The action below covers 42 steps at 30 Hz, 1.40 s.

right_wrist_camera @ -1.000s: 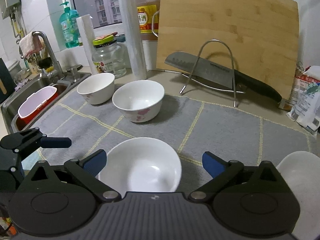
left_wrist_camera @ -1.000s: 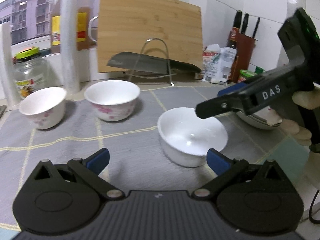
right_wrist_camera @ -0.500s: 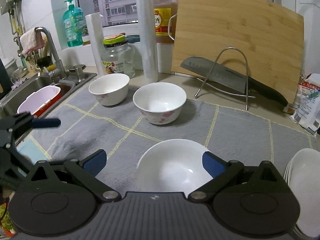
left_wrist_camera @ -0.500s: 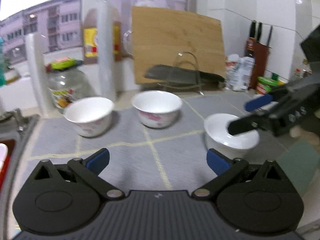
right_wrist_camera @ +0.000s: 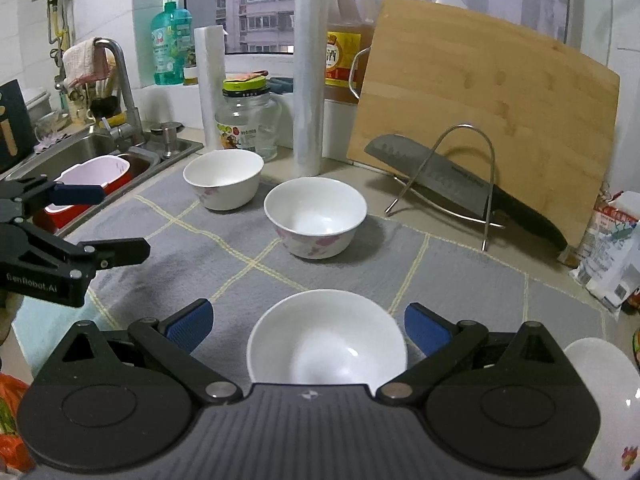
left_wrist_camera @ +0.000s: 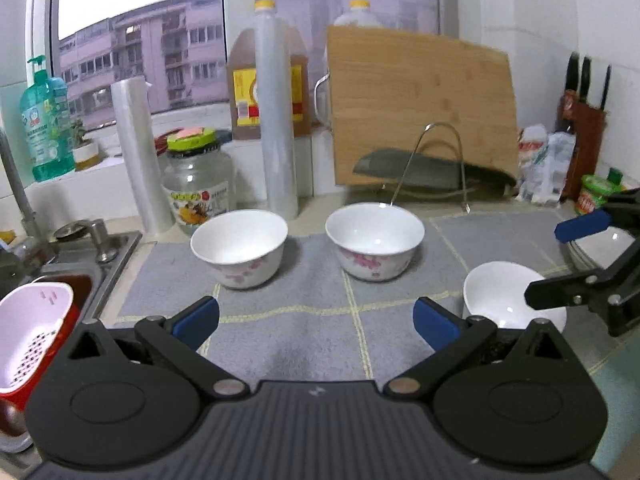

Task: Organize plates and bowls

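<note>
Three bowls (right_wrist_camera: 315, 221) on mat (right_wrist_camera: 460, 276); plates (right_wrist_camera: 600, 392) right; cutting board (right_wrist_camera: 480, 120) behind; sink (right_wrist_camera: 80, 152) left.

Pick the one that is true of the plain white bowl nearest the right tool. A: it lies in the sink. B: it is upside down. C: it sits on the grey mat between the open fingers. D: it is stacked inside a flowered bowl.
C: the plain white bowl sits upright on the grey mat, alone, between the spread fingers of the right tool.

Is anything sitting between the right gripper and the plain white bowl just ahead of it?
Nothing visible. The right gripper is open, its blue pads either side of the plain white bowl on the grey mat. The two flowered bowls stand farther back, out of the way.
</note>
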### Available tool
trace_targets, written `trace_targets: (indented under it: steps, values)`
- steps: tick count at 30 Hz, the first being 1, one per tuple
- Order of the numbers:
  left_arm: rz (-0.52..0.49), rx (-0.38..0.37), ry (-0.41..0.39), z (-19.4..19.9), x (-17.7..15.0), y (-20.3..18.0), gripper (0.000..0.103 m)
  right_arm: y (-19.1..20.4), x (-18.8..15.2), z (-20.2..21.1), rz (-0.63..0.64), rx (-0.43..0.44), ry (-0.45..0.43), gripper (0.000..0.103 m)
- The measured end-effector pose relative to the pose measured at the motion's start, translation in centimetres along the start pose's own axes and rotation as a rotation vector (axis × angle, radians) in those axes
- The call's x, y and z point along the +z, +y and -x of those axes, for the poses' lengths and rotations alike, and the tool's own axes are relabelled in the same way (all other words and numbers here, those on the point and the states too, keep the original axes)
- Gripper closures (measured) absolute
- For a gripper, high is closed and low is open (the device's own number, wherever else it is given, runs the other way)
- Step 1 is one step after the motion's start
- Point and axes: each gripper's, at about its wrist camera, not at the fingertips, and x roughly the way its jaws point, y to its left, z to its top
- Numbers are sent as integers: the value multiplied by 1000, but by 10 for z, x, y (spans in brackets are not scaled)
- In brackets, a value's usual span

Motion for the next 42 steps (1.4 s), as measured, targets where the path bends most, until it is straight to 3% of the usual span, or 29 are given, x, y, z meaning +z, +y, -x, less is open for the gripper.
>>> trace_targets:
  steps: [7, 12, 16, 23, 32, 42]
  values:
    - [-30, 26, 33, 0, 17, -21, 1, -11, -5, 1, 25, 63, -9, 0]
    - [8, -40, 38, -8, 32, -20, 1, -14, -3, 1, 25, 61, -22, 0]
    - [-13, -66, 65, -29, 47, -18, 1, -16, 1, -5, 25, 11, -33, 0]
    - [-51, -159, 41, -63, 70, -6, 1, -9, 17, -18, 57, -124, -52, 0]
    - [-58, -274, 111, -120, 92, 5, 1, -3, 31, -50, 11, -121, -15, 0]
    - [24, -359, 247, -179, 109, 15, 1, 3, 43, -85, 57, -80, 17, 0]
